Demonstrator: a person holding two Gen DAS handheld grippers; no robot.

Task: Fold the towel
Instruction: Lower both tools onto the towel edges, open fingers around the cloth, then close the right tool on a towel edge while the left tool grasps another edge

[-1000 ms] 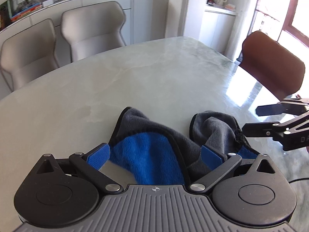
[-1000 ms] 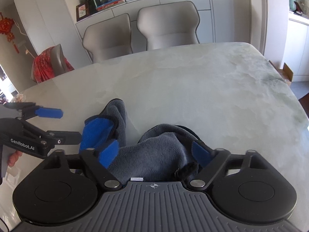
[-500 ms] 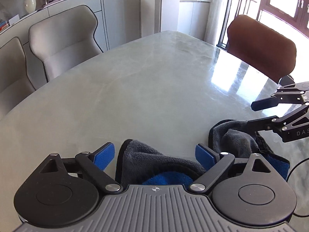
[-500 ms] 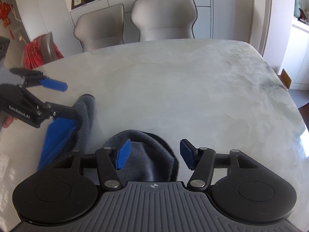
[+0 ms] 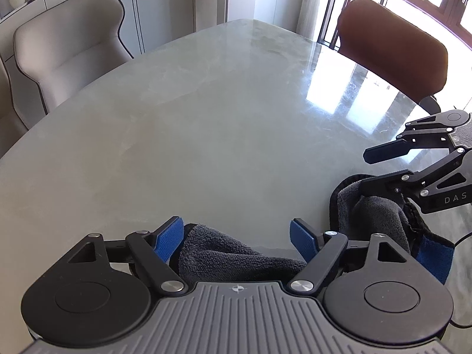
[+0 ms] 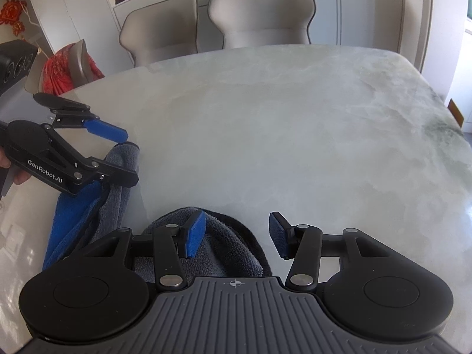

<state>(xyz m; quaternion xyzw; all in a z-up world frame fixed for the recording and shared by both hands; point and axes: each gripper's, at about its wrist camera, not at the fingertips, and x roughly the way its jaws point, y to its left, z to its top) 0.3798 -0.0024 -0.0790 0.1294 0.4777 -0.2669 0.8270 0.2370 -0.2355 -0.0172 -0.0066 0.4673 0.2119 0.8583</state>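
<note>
the soft grey microfibre towel with a blue underside and black trim lies bunched on the pale green-grey marble table, at the near edge of both wrist views. in the left wrist view the left tongs stand wide apart, and a grey fold of the towel sits low between their blue pads, close against the pad at 9 o'clock and clear of the pad at 3 o'clock, so nothing is clamped. at 3 o'clock in that view the right tongs come in from the side, also apart, their lower black finger resting on a raised hump of towel while the upper finger hangs free above it. in the right wrist view the right tongs are spread, with a rounded grey lobe of towel under and just beside the pad at 9 o'clock; the other pad stands over bare table. at 9 o'clock there the left tongs are parted around the top of a towel corner, the blue side hanging below toward 7 o'clock. a bit of the person's left hand shows behind that tool at the frame edge. two pale grey upholstered chairs stand at the table's far side at 12 o'clock, and a brown leather chair sits at 1 o'clock in the left view.
</note>
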